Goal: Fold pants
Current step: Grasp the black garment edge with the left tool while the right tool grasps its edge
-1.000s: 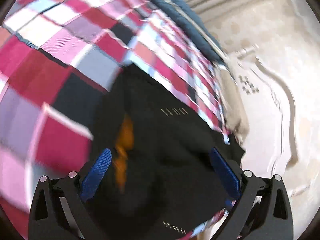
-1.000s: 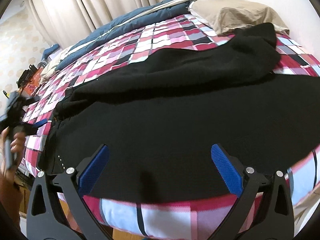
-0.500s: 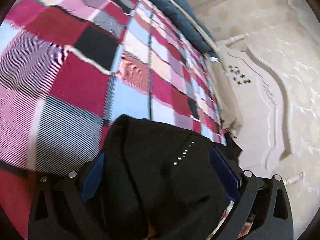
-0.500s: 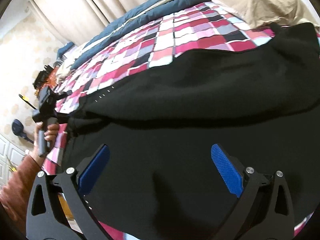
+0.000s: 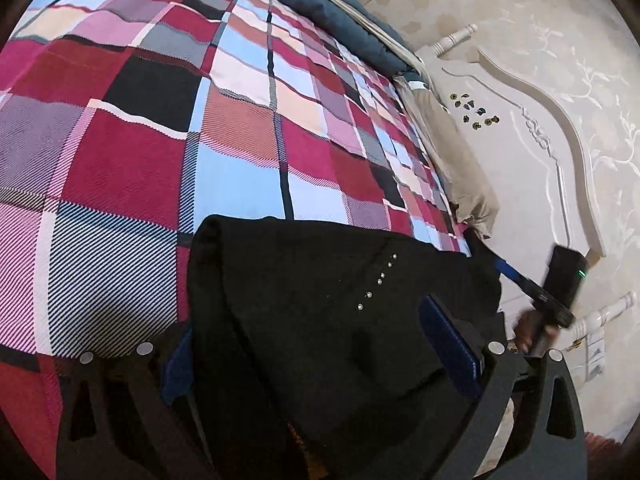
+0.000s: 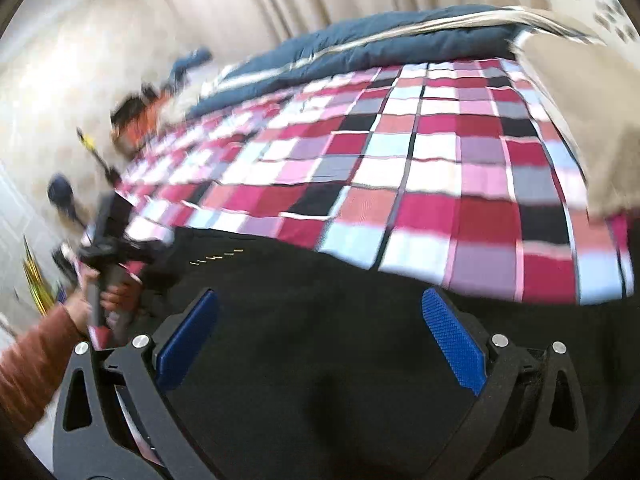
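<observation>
Both grippers' fingers apart over black pants (image 5: 320, 320) on checked bedspread (image 5: 240, 120)

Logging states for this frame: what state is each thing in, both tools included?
pants: black, bunched on the bed, fabric lying between the fingers of both tools
left tool: open, pants draped between its fingers
right tool: open, over the pants
bedspread: checked, spread flat
pillow: lying at the headboard
duvet: blue, heaped along the far edge
</observation>
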The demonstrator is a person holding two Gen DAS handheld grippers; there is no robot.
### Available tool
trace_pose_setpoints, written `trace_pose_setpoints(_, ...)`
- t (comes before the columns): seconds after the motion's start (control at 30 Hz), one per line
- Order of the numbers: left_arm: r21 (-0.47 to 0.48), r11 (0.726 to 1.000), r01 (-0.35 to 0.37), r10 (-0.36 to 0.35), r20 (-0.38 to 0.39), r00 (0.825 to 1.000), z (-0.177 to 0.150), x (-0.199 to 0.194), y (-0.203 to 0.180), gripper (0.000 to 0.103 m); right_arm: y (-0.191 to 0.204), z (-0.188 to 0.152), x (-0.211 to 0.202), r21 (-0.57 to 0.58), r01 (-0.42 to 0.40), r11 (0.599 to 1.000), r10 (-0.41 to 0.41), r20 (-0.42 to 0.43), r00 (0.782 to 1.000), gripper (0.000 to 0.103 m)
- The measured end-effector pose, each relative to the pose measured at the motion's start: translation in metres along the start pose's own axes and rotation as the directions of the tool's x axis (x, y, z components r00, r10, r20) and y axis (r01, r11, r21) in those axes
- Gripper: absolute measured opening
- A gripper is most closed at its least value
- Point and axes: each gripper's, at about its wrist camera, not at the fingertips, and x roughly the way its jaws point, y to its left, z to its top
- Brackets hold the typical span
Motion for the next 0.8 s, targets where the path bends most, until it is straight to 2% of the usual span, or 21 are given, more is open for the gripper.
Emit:
trace_pose_setpoints(0.1,0.007,1.000,-0.008,0.008,-0.011,1.000,0.001,0.000,-0.001,0.097,-0.020,0.020,0.036,-0.069,0.036,0.997,-0.044,-0.117,0.992,0.101)
trace_pose_setpoints(0.13,0.026,0.999,-0.026,0.026,-0.016,1.000,0.000,0.001,-0.003,0.093,-0.027,0.025,0.048,-0.084,0.054,0.995,-0.067,-0.155,0.986,0.101)
trace_pose_setpoints(0.17,0.054,0.997,-0.056,0.058,-0.023,0.998,-0.001,0.002,-0.006,0.078,-0.034,0.027,0.059,-0.089,0.062,0.994,-0.078,-0.189,0.979,0.101)
trace_pose_setpoints(0.23,0.073,0.990,-0.123,0.125,-0.031,0.992,-0.001,0.004,-0.007,0.053,-0.044,0.028,0.072,-0.082,0.034,0.996,-0.054,-0.246,0.968,0.101)
trace_pose_setpoints(0.27,0.062,0.989,-0.137,0.139,-0.031,0.990,0.000,0.003,-0.003,0.044,-0.049,0.027,0.078,-0.085,0.018,0.996,-0.041,-0.274,0.961,0.101)
trace_pose_setpoints(0.3,0.054,0.989,-0.135,0.137,-0.032,0.990,0.000,0.002,0.000,0.040,-0.050,0.026,0.081,-0.096,0.016,0.995,-0.043,-0.289,0.956,0.101)
trace_pose_setpoints(0.37,0.022,0.992,-0.128,0.129,-0.038,0.991,0.002,-0.002,0.011,0.025,-0.054,0.021,0.088,-0.108,0.005,0.994,-0.041,-0.335,0.941,0.101)
trace_pose_setpoints(0.4,0.011,0.993,-0.121,0.121,-0.038,0.992,0.002,-0.004,0.015,0.024,-0.055,0.018,0.090,-0.104,-0.004,0.995,-0.034,-0.357,0.934,0.098)
trace_pose_setpoints(0.43,-0.002,0.994,-0.109,0.109,-0.037,0.993,0.002,-0.005,0.018,0.021,-0.055,0.014,0.093,-0.105,-0.013,0.994,-0.028,-0.384,0.923,0.086)
trace_pose_setpoints(0.5,-0.008,0.994,-0.105,0.104,-0.033,0.994,0.002,-0.005,0.020,0.016,-0.052,0.008,0.095,-0.157,0.016,0.987,-0.079,-0.402,0.912,0.068)
trace_pose_setpoints(0.53,-0.004,0.994,-0.107,0.106,-0.032,0.994,0.002,-0.004,0.018,0.012,-0.049,0.007,0.093,-0.169,0.013,0.985,-0.081,-0.400,0.913,0.049)
trace_pose_setpoints(0.57,0.001,0.994,-0.113,0.113,-0.032,0.993,0.003,-0.004,0.015,0.010,-0.048,0.007,0.089,-0.146,-0.023,0.989,-0.039,-0.404,0.914,0.039)
trace_pose_setpoints(0.6,0.012,0.992,-0.128,0.128,-0.030,0.991,0.003,-0.004,0.011,0.010,-0.048,0.007,0.087,-0.130,-0.036,0.991,-0.021,-0.410,0.912,0.023)
trace_pose_setpoints(0.63,0.022,0.990,-0.138,0.138,-0.024,0.990,0.005,-0.003,0.006,0.009,-0.046,0.008,0.083,-0.127,-0.041,0.991,-0.015,-0.409,0.913,0.020)
trace_pose_setpoints(0.7,0.033,0.988,-0.149,0.149,-0.009,0.989,0.007,-0.004,-0.001,0.008,-0.038,0.009,0.075,-0.171,-0.016,0.985,-0.051,-0.383,0.922,0.015)
trace_pose_setpoints(0.8,0.022,0.991,-0.129,0.129,0.025,0.991,0.012,-0.013,-0.007,0.008,-0.024,0.016,0.056,-0.223,0.035,0.974,-0.102,-0.298,0.949,0.012)
